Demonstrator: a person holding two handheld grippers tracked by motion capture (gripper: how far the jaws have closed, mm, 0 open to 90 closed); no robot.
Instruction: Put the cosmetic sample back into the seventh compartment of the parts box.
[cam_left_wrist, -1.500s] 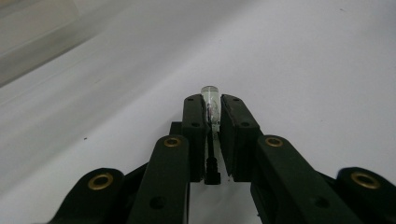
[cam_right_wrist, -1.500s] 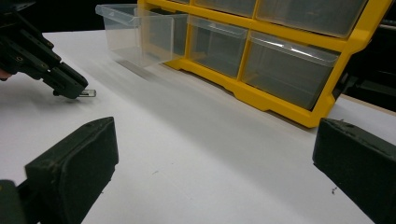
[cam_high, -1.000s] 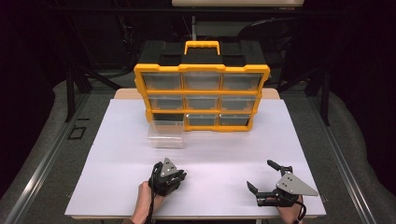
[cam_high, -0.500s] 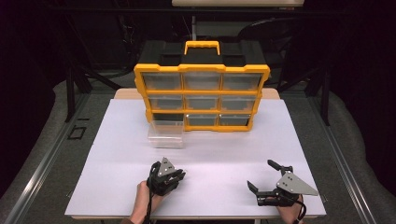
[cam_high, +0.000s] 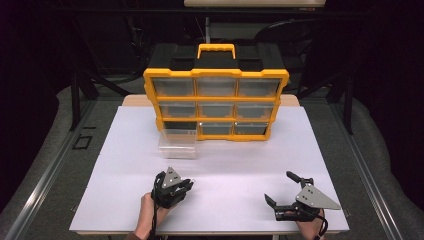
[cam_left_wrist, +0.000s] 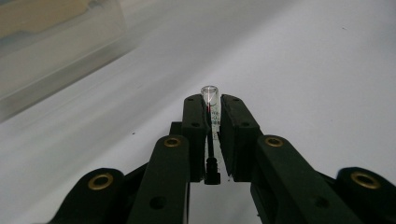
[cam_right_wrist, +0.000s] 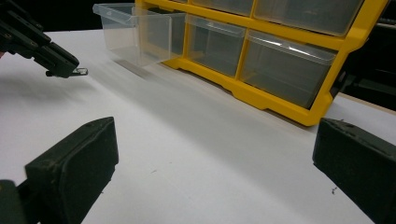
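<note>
Glass vial (cam_left_wrist: 209, 95), pinched in the left tool (cam_high: 186, 184) near the bench's front edge, awaits the pulled-out drawer (cam_high: 177, 143); right tool (cam_high: 282, 190) rests spread.

High view: the white table (cam_high: 240, 165) is evenly and brightly lit from above, while the surroundings along the top, left and right edges fall into near-black; the picture is soft, with little fine detail. Short, faint shadows lie under the yellow organiser (cam_high: 216, 104) at centre. Left gripper view: the black jaws at the bottom are sharp but dark, a small glass tube (cam_left_wrist: 210, 95) at centre catches a bright highlight, and the clear drawer (cam_left_wrist: 56, 51) at upper left is blurred, out of focus. Right gripper view: the jaw pads in the lower corners are softly blurred; the white surface glares toward the left, and a diffuse shadow band runs along the organiser's base.
</note>
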